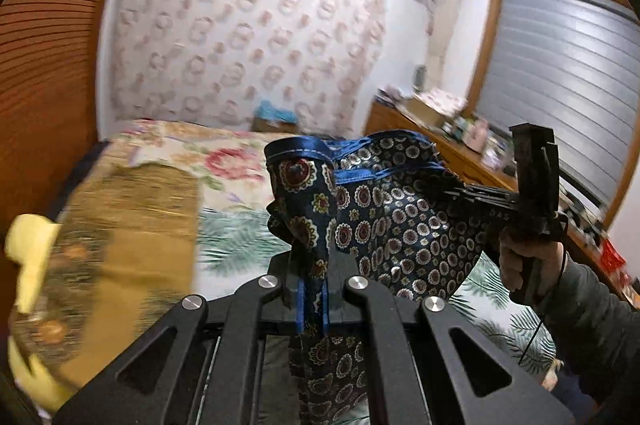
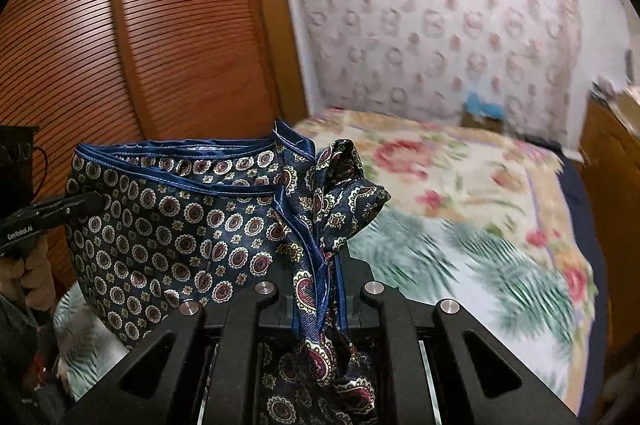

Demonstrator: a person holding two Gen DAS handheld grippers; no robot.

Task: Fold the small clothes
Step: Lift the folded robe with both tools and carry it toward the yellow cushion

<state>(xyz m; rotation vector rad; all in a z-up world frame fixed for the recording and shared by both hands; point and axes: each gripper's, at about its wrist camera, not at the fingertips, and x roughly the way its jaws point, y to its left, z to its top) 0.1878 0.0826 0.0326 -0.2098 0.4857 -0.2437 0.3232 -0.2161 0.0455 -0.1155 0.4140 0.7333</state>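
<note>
A small navy garment with a medallion print and blue satin trim hangs in the air between both grippers, above the bed. My left gripper is shut on one bunched end of it; cloth runs up between the fingers and hangs below them. My right gripper is shut on the other end, and it also shows in the left wrist view clamping the cloth from the right. The garment sags in a wide curve between them. The left gripper appears in the right wrist view at the cloth's left edge.
A bed with a floral and palm-leaf cover lies below. A yellow-brown blanket lies on its left part. A wooden louvred wardrobe stands on the left. A cluttered wooden dresser runs along the right, under a shuttered window.
</note>
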